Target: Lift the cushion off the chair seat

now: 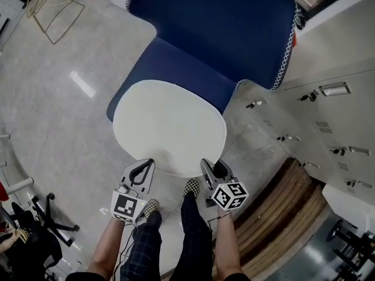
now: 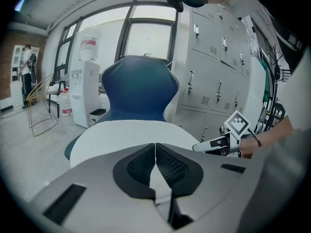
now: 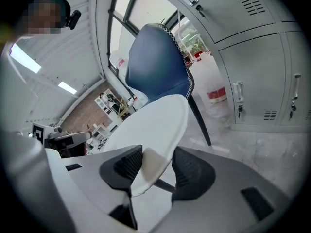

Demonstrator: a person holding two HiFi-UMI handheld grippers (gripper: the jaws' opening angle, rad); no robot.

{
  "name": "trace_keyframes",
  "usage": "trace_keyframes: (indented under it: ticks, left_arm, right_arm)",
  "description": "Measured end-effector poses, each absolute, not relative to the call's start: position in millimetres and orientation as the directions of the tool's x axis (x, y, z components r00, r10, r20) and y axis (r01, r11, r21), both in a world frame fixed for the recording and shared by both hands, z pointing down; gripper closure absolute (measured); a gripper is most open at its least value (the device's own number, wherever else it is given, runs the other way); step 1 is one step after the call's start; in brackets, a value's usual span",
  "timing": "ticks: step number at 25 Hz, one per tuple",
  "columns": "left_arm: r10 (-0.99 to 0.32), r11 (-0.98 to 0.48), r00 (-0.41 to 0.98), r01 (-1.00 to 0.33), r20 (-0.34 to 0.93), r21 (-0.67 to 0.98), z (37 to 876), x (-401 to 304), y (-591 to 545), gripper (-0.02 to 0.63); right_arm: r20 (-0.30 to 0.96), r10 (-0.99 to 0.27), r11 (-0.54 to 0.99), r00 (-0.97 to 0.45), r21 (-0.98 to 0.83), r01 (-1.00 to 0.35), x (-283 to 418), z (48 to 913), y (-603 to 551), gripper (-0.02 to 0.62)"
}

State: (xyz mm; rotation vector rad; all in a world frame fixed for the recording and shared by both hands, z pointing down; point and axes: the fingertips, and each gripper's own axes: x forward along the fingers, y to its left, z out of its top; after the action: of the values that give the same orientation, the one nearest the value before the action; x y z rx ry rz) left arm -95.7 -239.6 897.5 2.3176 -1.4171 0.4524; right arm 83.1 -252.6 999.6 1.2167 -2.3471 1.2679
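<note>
Dark checked trousers (image 1: 196,239) and black-and-white chequered shoes (image 1: 191,187) are worn, seen at lower centre. The left gripper (image 1: 145,164) and right gripper (image 1: 212,167) are shelled in pale grey, lined with black ribbed pads (image 2: 172,166), and each is fitted with a cube (image 1: 229,195) of black-and-white square markers.

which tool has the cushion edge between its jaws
The right tool: its jaws stand apart, with the edge of the cushion between them. The left tool differs: its jaws meet at the tips.

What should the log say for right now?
left gripper: shut, at cushion front edge | right gripper: open, cushion edge between jaws | cushion: on blue chair seat
</note>
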Motion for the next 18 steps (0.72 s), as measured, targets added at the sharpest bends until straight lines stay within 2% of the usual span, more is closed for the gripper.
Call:
trace_keyframes:
  ticks: [4, 8, 14, 18]
  left_arm:
    - [-0.754, -0.431, 0.442, -0.891, 0.485, 0.141, 897, -95, -237, 0.588]
    - [-0.762, -0.427, 0.439, -0.893, 0.476, 0.139, 891, -98, -238, 0.588]
    - [-0.785, -0.413, 0.426, -0.901, 0.45, 0.133, 872, -104, -234, 0.588]
    - [-0.756, -0.428, 0.425, -0.896, 0.498, 0.117, 853, -108, -226, 0.588]
  right_arm:
    - [0.522, -0.588, 0.29, -0.618, -0.577, -0.763, 86, 996, -253, 0.457]
    - [0.524, -0.607, 0.291, -0.598, -0.553, -0.78, 87, 990, -253, 0.517]
    - [0.508, -0.621, 0.312, -0.596, -0.538, -0.783, 85, 964, -252, 0.539]
    - [0.494, -0.628, 0.331, -0.601, -0.53, -0.781, 83, 938, -253, 0.541]
